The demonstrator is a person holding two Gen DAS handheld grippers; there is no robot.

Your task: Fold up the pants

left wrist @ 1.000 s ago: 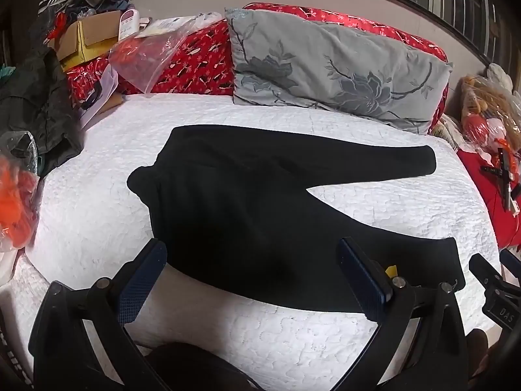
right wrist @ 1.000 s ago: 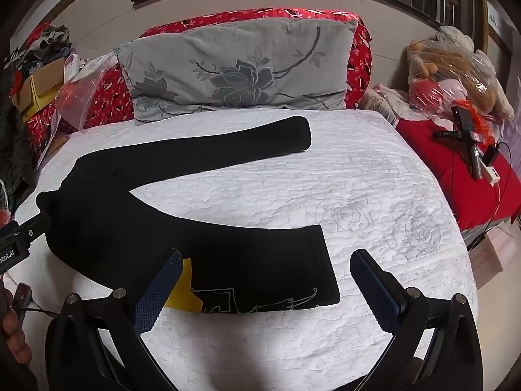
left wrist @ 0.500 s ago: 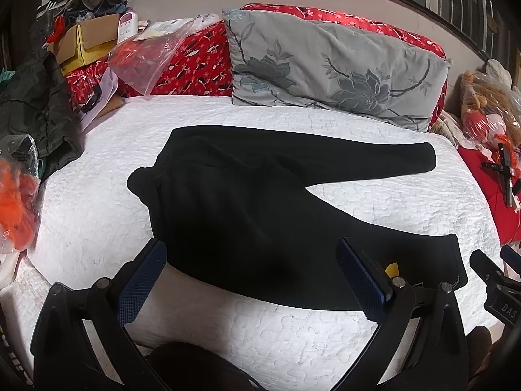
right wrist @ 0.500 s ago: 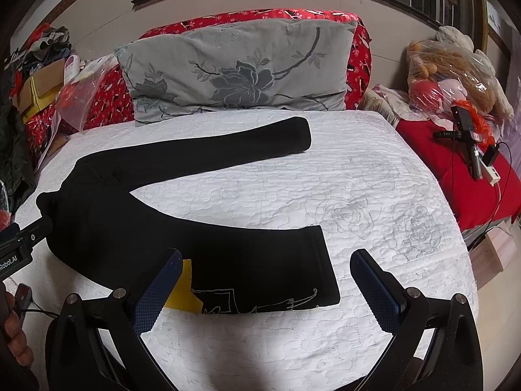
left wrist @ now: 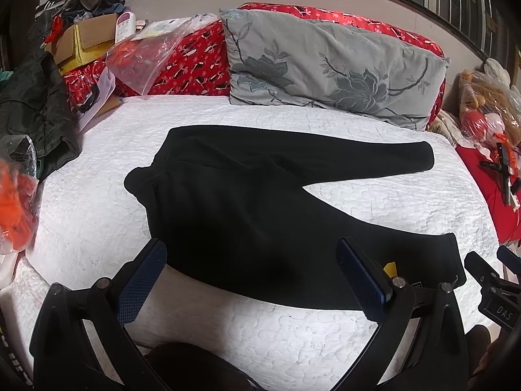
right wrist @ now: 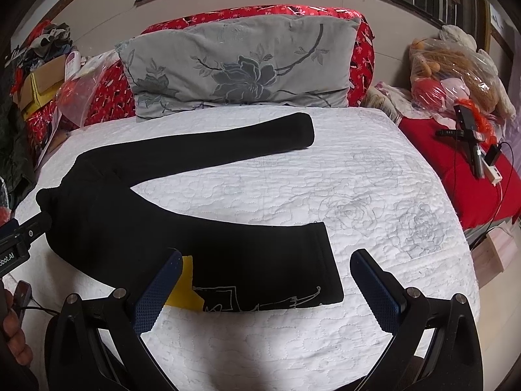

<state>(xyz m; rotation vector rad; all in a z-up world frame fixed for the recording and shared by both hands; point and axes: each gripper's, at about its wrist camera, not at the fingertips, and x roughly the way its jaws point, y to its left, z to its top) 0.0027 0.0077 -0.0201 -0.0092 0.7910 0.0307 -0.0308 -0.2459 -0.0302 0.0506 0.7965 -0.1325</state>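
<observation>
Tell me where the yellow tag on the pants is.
In the right wrist view, the yellow tag sits at the near edge of the black pants, on the nearer leg, just beside the right gripper's left jaw.

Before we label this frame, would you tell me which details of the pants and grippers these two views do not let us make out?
- Yellow tag on the pants: partly covered by the right gripper finger in the right wrist view; any print is unreadable.
- White embroidery near the hem: too small to read.
- Waistband: black on black, seams indistinct, left wrist view.
- Left gripper base: cut off by the frame edge.
</observation>
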